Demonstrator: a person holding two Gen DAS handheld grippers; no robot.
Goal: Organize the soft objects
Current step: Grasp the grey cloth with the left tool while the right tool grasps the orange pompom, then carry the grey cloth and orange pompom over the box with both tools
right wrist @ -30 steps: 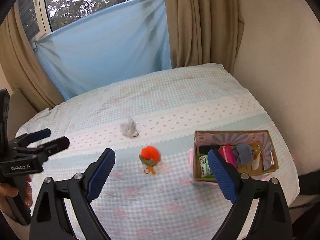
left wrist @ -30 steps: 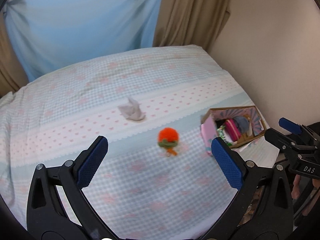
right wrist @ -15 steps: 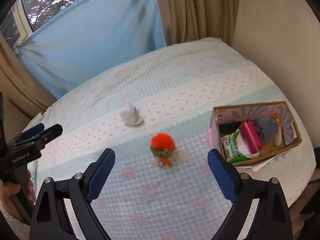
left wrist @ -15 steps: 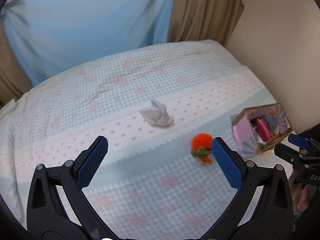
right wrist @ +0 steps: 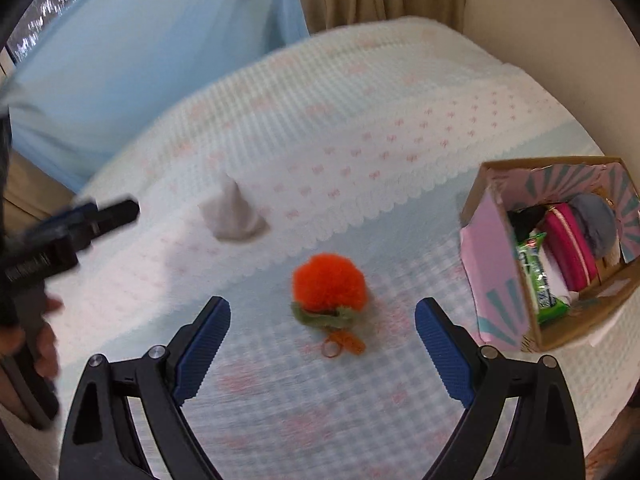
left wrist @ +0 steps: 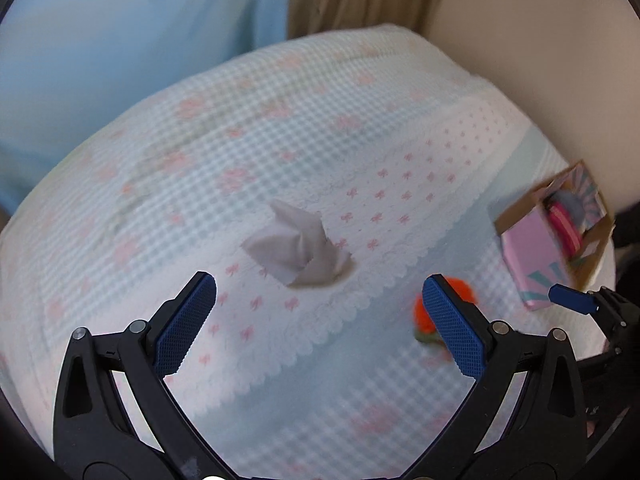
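Note:
A crumpled white-grey cloth lies on the checked bedspread, just ahead of my open, empty left gripper; it also shows in the right wrist view. An orange pompom toy with a green collar and orange ring lies ahead of my open, empty right gripper; in the left wrist view the pompom is partly hidden behind the right finger. A cardboard box at the right holds several soft items.
The box stands near the bed's right edge, next to a beige wall. A blue sheet and tan curtains hang behind the bed. The left gripper's tip shows at the left of the right wrist view.
Both grippers have moved forward and down toward the bed. The left one has swung left so the cloth is now centred; the pompom has grown larger before the right one.

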